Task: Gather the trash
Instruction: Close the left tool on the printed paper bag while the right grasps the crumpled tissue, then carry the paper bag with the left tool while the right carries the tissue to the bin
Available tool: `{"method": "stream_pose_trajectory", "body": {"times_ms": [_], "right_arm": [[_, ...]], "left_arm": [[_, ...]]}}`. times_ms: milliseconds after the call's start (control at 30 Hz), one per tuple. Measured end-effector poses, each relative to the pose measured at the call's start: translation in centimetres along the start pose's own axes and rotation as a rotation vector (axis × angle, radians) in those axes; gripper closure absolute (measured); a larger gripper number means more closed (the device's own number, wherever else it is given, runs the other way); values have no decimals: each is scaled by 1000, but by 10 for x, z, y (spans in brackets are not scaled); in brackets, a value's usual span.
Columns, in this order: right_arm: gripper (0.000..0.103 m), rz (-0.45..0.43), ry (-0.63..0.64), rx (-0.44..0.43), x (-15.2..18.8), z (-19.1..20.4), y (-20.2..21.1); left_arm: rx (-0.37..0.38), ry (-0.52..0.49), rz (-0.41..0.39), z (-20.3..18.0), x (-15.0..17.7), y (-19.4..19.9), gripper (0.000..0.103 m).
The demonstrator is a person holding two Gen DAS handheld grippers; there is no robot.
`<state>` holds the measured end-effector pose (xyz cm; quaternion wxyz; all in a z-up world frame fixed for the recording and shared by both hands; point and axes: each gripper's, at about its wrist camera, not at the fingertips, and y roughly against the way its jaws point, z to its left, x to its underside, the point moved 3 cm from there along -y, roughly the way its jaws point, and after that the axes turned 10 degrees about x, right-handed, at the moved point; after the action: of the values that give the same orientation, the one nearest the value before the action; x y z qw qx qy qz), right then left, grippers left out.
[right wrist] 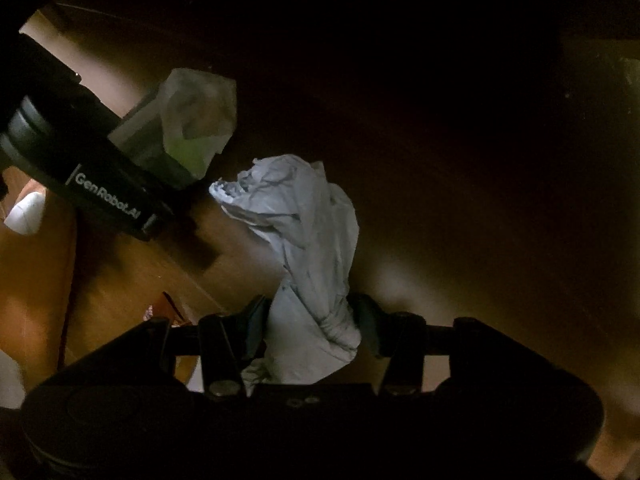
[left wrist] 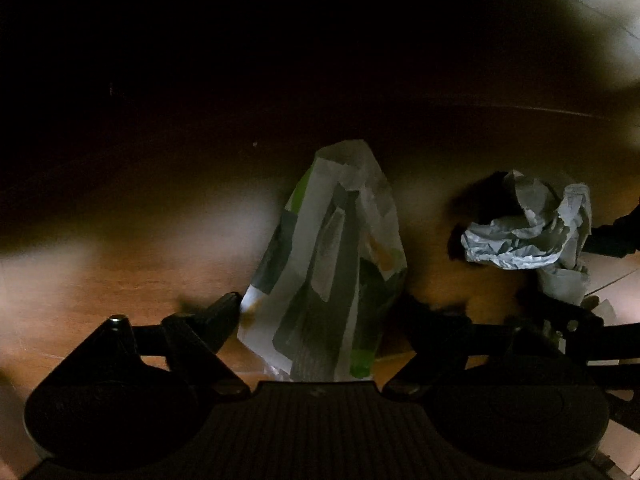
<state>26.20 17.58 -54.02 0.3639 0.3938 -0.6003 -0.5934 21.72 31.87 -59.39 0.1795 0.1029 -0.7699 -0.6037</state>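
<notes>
Two claws pointing down: left gripper (left wrist: 320, 312) straddling printed wrapper (left wrist: 332, 264), contact unclear; right gripper (right wrist: 310, 322) pinching crumpled paper (right wrist: 304, 240), lower centre.

White wrapper (left wrist: 328, 264) with green and grey print, pale grey crumpled paper (right wrist: 308, 248), brown wooden surface (left wrist: 120, 280)

Very dim in both wrist views, with most of the upper half lost to near-black. Warm, soft patches of light on the wooden floor (left wrist: 132, 276), brightest at the picture edges and low left. Pale, washed-out glow on the printed plastic bag (left wrist: 332, 264) and crumpled grey paper (right wrist: 308, 240), both slightly soft with motion blur. Heavy fisheye bending and vignetting toward the corners. Claw bodies reduced to black silhouettes, casting deep shadows.
</notes>
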Motion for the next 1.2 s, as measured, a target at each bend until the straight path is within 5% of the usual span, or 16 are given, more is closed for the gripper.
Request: {"method": "stream_pose_trajectory", "body": {"times_ms": [200,333,800,1200], "right_arm": [[60,13,-52,5,7,-8,3],[62,5,-100,-1,7,-15,10],[62,3,-309,7,60,-55,101],[62,-85,-439,49,95,-81,227]], "left_arm": [[4,10,-25,2,4,-1,58],[-28,18,-9,4,6,1,69],[41,-195,62,-55,26,61,71],[105,-434,13,-149,42,179,71]]}}
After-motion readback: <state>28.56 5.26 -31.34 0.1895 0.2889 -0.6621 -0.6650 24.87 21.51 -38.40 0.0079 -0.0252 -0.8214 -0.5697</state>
